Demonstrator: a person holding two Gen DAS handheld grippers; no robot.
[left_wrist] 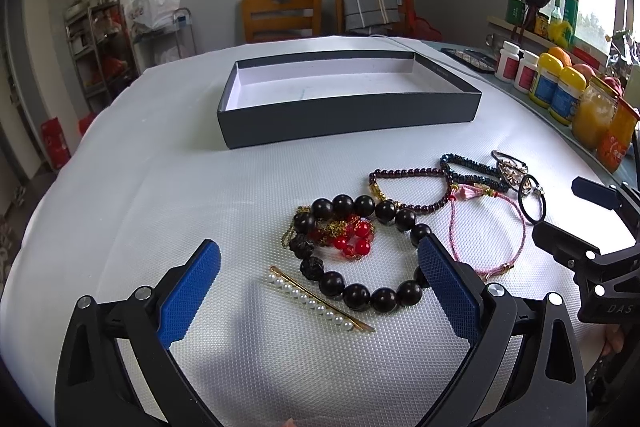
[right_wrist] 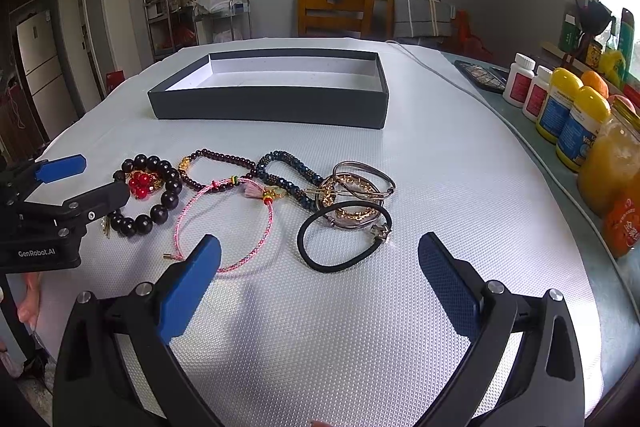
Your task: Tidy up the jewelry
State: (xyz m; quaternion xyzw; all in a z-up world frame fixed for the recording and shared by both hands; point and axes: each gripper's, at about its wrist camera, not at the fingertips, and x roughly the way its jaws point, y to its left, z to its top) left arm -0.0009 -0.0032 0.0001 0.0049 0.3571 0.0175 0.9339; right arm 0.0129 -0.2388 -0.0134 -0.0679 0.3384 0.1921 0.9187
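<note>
Blue-padded fingers (left_wrist: pixel 192 291) of our left gripper (left_wrist: pixel 320 287) are spread wide and grasp nothing; between them lie the pearl hairpin (left_wrist: pixel 320 301) and the near arc of the big black bead bracelet (left_wrist: pixel 360 251). The right-hand pad sits against the beads of that bracelet's right side, though we cannot tell whether it truly touches them. Inside the black bracelet's ring lies a cluster of red beads on a gold chain (left_wrist: pixel 354 239).

Our right gripper (right_wrist: pixel 320 267) is likewise released and empty, its fingers (right_wrist: pixel 188 287) wide apart. Its left pad overlaps the near curve of the pink cord bracelet (right_wrist: pixel 224 227), just right of the black bracelet; the black hair tie (right_wrist: pixel 340 239) lies between the fingertips, slightly beyond them.

Farther out from the black bracelet we see a dark purple bead bracelet (right_wrist: pixel 216 167), a dark blue beaded strand (right_wrist: pixel 288 167) and metal bangles with a gold chain (right_wrist: pixel 360 187).

Beyond all the jewelry, well apart from the black bracelet, a dark shallow box (left_wrist: pixel 348 115) with a white inside stands open on the white textured counter (left_wrist: pixel 160 187).
</note>
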